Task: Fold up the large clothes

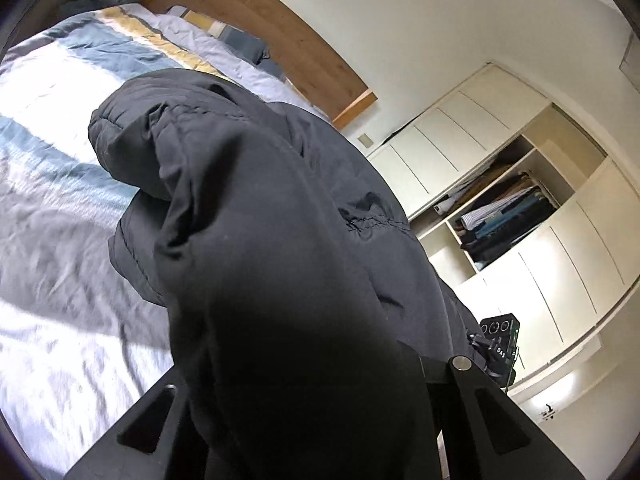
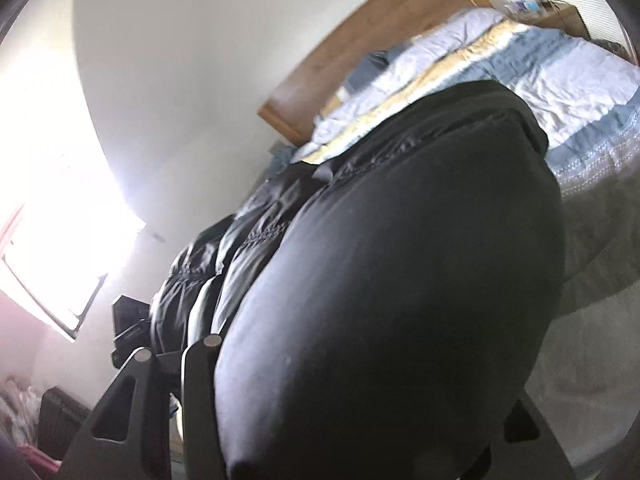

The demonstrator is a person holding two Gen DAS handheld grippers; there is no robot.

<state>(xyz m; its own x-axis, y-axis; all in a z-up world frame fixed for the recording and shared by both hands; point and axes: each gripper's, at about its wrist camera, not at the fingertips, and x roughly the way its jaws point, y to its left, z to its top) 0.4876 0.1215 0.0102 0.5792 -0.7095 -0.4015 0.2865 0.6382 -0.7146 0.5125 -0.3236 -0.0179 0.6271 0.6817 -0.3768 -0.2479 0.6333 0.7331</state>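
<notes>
**Black padded jacket gripped over a bed**

The left gripper [image 1: 304, 420] and right gripper [image 2: 360, 420] each clenched a bulging fold of the black quilted jacket [image 1: 260, 200], which filled both views. Beyond lay a striped duvet [image 1: 60, 128], wooden headboard [image 1: 248, 12] and cream wardrobe [image 1: 460, 136].

A bulky black jacket [image 1: 260, 240] fills the space straight ahead in both wrist views, blocking any forward pass. Beyond it, the bed [image 1: 52, 208] lies flat and uncluttered up to the wooden headboard [image 1: 248, 20]. To one side stands a wardrobe [image 1: 560, 248] with an open compartment.
</notes>
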